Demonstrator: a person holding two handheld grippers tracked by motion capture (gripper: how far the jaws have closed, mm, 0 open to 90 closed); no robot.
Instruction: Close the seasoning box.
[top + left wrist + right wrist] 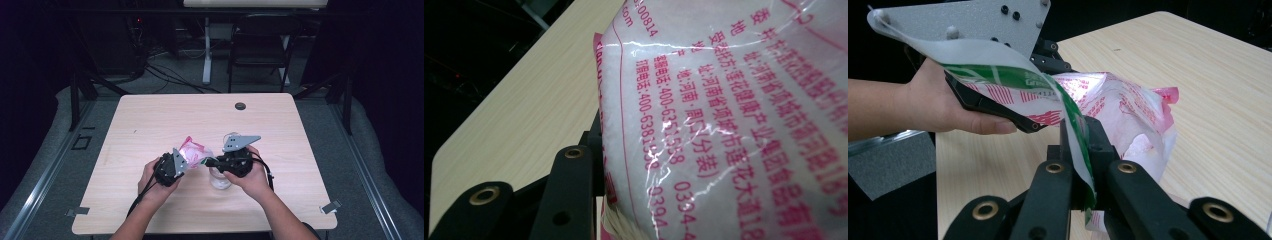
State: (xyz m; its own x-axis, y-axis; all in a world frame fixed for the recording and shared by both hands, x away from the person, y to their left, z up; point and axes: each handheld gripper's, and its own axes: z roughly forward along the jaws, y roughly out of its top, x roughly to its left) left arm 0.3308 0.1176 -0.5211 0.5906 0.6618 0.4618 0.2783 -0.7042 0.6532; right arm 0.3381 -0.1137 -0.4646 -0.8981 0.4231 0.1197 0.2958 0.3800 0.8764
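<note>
Right gripper (pixel 1075 165) has its jaws pinched tight on the green-and-white top strip of the bag (pixel 1108 107), and in the right gripper view that strip curls up and away so you can't see where it ends. Left gripper (pixel 170 169) is clamped on the bag's other side, jaws partway apart with the plastic between them; in its own view one black jaw is visible and the rest sits behind the bag (pixel 734 125), which is cut off by the frame edges. From the high view the bag is held up off the table (pixel 150 120), between both grippers near the front middle. Below the right gripper there's a clear glass thing (pixel 220 180), maybe a jar, too blurry to tell. Both hands sit close together, forearms coming in from the near edge, left hand (pixel 943 107) wrapped round its gripper.
</note>
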